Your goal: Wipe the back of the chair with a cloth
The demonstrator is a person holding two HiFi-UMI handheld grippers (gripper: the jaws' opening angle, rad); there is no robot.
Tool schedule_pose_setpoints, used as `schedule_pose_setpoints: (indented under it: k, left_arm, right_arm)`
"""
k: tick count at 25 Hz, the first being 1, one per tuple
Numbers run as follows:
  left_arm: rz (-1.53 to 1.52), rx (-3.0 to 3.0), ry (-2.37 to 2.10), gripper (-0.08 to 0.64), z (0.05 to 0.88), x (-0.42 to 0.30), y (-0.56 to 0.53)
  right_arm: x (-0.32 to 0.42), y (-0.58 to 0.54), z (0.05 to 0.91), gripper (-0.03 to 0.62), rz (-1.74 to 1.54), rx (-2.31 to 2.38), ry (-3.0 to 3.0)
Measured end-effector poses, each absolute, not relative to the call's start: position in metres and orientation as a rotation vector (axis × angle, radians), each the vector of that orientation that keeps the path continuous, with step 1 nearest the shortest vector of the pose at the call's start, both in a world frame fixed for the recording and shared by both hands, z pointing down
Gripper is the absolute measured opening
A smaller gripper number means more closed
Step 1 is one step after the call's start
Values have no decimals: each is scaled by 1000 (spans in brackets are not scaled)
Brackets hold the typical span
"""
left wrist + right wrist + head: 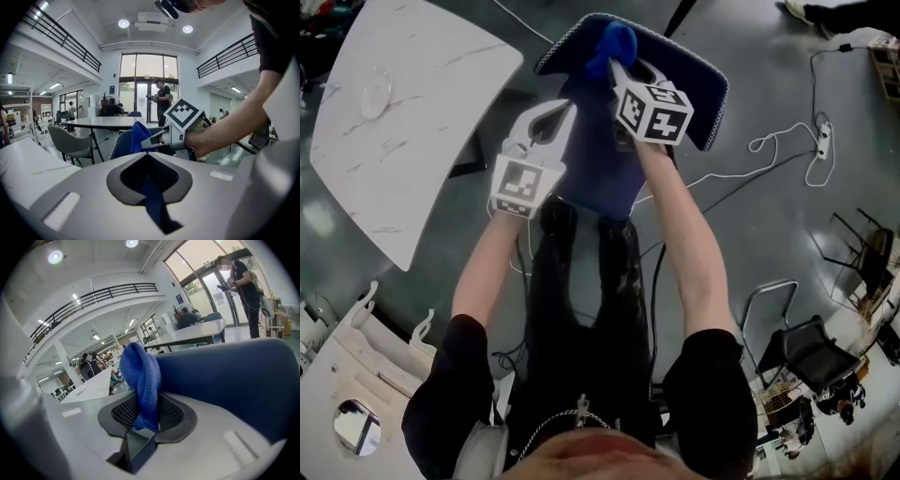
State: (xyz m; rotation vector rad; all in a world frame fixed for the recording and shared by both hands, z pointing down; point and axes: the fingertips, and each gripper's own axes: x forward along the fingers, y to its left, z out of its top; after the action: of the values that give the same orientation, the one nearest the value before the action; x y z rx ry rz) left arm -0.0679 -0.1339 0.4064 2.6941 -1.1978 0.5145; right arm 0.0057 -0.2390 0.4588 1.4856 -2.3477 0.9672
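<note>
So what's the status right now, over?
Right gripper shut on the blue cloth, cloth against the top edge of the chair back. Left gripper shut, empty, beside the chair back. Nothing in the way.

In the head view a white marble-patterned table was seen at ten o'clock, with a round clear dish laid on it; a white cable was looped over the grey floor at two o'clock, just beside a power strip; a black chair was placed at four o'clock; white furniture was seen at eight o'clock. In the left gripper view a grey chair was set at nine o'clock before a long table; a person was seen at twelve o'clock by glass doors; a balcony railing was mounted at ten o'clock.
</note>
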Motion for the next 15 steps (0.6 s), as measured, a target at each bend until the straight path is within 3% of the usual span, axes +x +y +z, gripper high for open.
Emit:
schedule_pose_setpoints:
  k: [15]
  left_arm:
    - [537,2736,-1123,9,415,-27,-128]
  right_arm:
    - [76,-210,465,103,998,1613,-2291]
